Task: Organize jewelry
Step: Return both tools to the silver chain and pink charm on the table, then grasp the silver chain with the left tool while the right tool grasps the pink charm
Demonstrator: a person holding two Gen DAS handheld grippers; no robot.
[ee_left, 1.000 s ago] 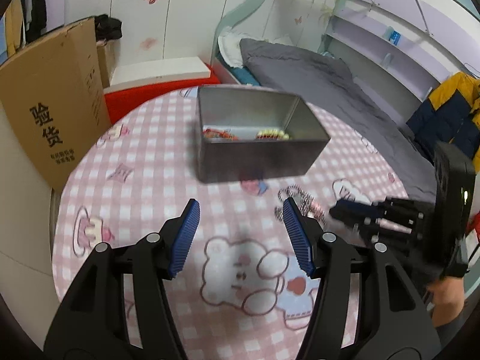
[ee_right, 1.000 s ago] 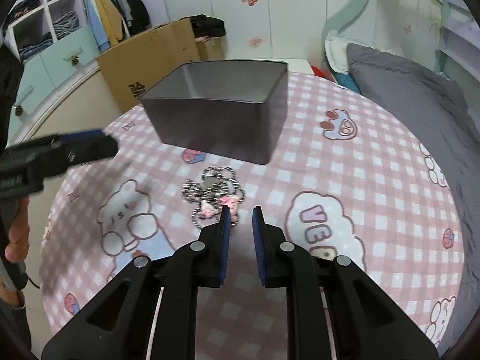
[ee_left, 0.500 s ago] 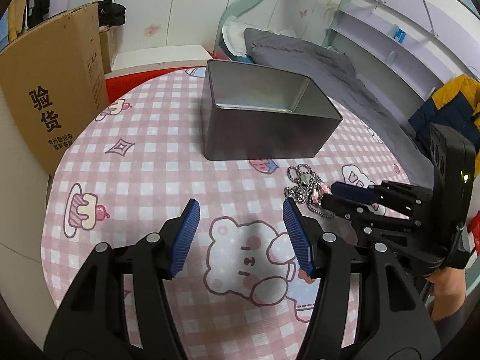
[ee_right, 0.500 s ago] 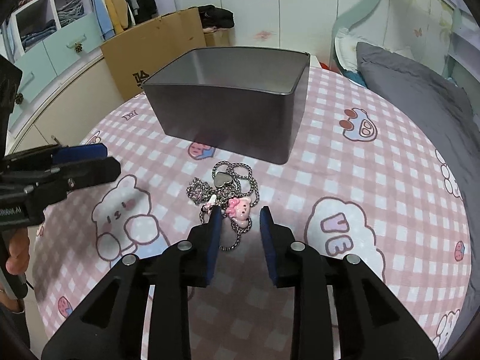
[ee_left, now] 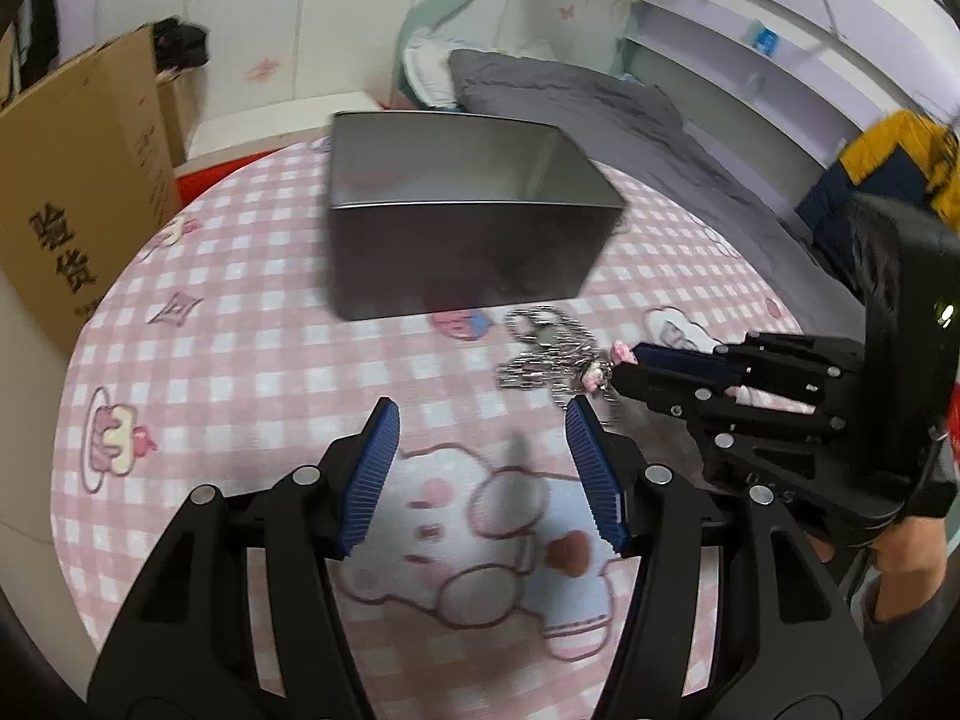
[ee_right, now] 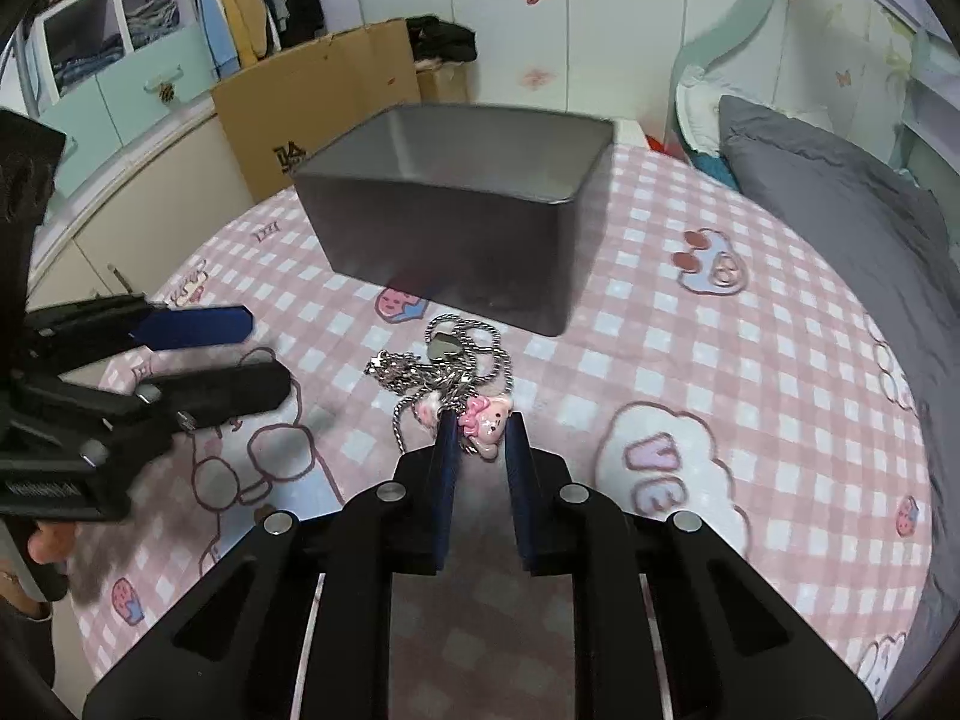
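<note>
A tangle of silver chain necklaces (ee_right: pixel 447 363) with a heart pendant and a pink bear charm (ee_right: pixel 487 425) lies on the pink checked tablecloth (ee_right: pixel 690 360), just in front of a grey metal tin (ee_right: pixel 456 222). My right gripper (ee_right: pixel 480 429) is open a little, its fingertips on either side of the pink charm. In the left wrist view the necklaces (ee_left: pixel 549 357) lie right of centre with the right gripper's tips at them. My left gripper (ee_left: pixel 480 468) is open wide and empty, above the cloth in front of the tin (ee_left: pixel 462 240).
A cardboard box (ee_left: pixel 72 192) stands left of the table, a bed with grey bedding (ee_left: pixel 588 108) behind it. A wardrobe and drawers (ee_right: pixel 120 72) are at the far left. The round table's edge drops off on all sides.
My right gripper has opened from nearly shut and moved forward until its tips straddle the pink charm. The left gripper has dropped lower and nearer the tin, so the tin's contents no longer show.
</note>
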